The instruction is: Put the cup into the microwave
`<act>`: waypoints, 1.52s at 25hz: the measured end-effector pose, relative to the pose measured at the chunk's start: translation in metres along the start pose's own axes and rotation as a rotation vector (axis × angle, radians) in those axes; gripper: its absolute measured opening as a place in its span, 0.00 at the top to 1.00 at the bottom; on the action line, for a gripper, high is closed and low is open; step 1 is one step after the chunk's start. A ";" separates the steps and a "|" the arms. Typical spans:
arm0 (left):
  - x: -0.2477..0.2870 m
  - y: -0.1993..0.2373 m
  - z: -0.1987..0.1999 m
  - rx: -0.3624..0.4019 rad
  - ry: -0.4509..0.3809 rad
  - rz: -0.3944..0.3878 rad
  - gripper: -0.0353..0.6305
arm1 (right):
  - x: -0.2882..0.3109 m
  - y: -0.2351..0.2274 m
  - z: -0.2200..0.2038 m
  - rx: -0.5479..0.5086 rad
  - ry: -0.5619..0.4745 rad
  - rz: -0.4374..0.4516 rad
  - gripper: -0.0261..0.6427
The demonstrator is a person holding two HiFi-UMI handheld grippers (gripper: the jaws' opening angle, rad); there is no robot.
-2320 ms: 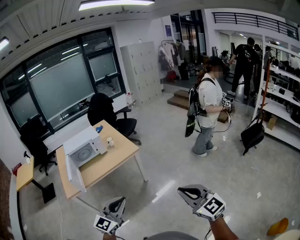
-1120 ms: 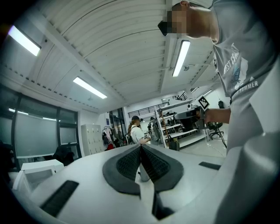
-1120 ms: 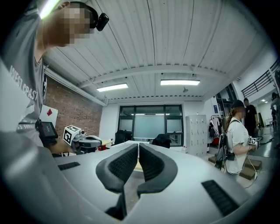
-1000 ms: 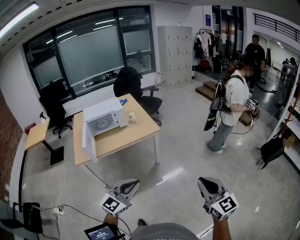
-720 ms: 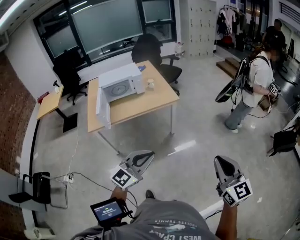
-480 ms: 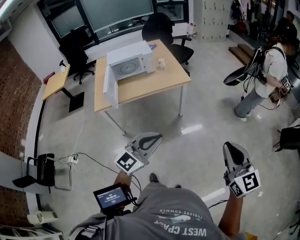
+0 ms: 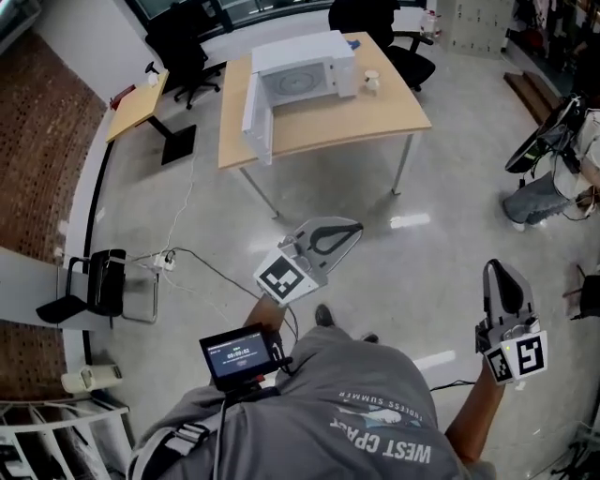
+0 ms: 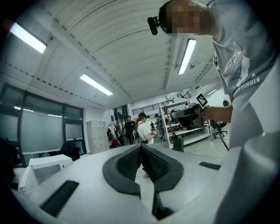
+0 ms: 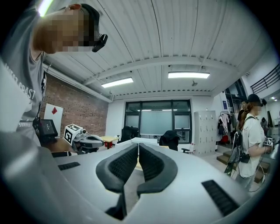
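Both left gripper [image 7: 342,234] and right gripper [image 7: 503,281] were closed tight, holding nothing, cup [image 7: 371,82] well ahead beside the open-doored microwave [image 7: 302,70]; best to spread one's jaws before reaching it.

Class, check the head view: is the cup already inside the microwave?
No: the cup stands on the table, to the right of the microwave and outside it.

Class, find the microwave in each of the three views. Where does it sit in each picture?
Head view: microwave top centre, on the table.
Left gripper view: low at the far left.
Right gripper view: small, at the centre.
Shared landmark: the black chair behind the table, in all three.
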State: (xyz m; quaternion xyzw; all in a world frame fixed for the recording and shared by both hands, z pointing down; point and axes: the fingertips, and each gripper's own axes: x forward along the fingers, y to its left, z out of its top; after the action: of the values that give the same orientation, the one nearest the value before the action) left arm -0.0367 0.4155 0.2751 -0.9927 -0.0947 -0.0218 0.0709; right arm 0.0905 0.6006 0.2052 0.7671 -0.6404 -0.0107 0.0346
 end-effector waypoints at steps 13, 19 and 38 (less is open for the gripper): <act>-0.038 0.088 -0.039 0.065 -0.032 0.040 0.92 | 0.116 0.038 -0.034 0.018 0.045 0.076 0.93; -0.042 0.127 -0.045 0.068 -0.076 0.038 0.92 | 0.157 0.044 -0.034 -0.010 0.057 0.072 0.93; -0.093 0.241 -0.061 -0.012 -0.116 0.080 0.92 | 0.286 0.063 -0.024 -0.075 0.088 0.050 0.93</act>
State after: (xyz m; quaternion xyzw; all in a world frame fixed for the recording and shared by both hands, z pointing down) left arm -0.0834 0.1556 0.2977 -0.9957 -0.0586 0.0379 0.0604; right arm 0.0812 0.3091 0.2418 0.7487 -0.6566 0.0001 0.0916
